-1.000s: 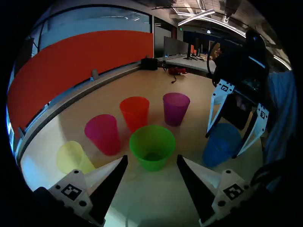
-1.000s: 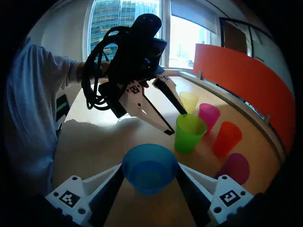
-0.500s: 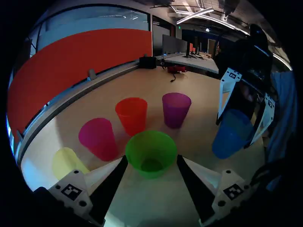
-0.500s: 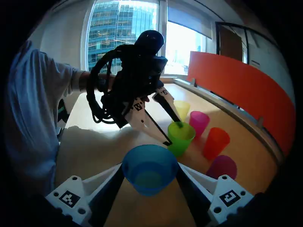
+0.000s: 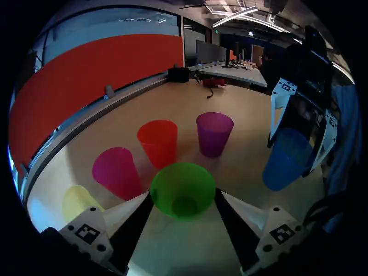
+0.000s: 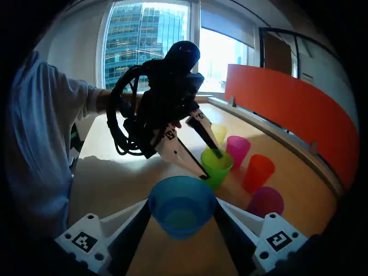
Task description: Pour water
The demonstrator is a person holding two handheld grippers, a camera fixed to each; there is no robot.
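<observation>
**Near, bottom of the left gripper view.**
- The left gripper (image 5: 183, 193) is spread wide. The green cup (image 5: 183, 184) now sits between its two fingers, rim about level with the tips.
- A second ago the cup stood ahead of the tips, so the gripper has advanced around it.
- The finger gap looks unchanged, so I judge there is no squeeze yet. I cannot tell whether the fingers already touch the cup wall.

**Near, bottom centre of the right gripper view.**
- The right gripper (image 6: 182, 203) pinches the blue cup (image 6: 182, 218) from both sides, the same grip as before.
- Water shows low inside the cup.

**Middle distance, right edge of the left gripper view.**
- The blue cup hangs clear of the table (image 5: 239, 175) and leans a little.
- It is higher in the frame than a second ago, when it stood on the wood. It is lifted but not yet over the green cup.

**Farther, centre and left of the left gripper view.**
- The orange cup (image 5: 158, 140), purple cup (image 5: 214, 133), pink cup (image 5: 115, 170) and yellow cup (image 5: 76, 202) have not been disturbed.
- A red wall panel (image 5: 92, 73) runs behind them at upper left.

**Reading.**
- The water source is up and the receiving cup is bracketed, so the pour itself has not begun.
- The likely next steps are to steady the green cup, carry the blue cup over it and tip slowly.
- Both cups look light, so a nudge could slide the green one.
</observation>
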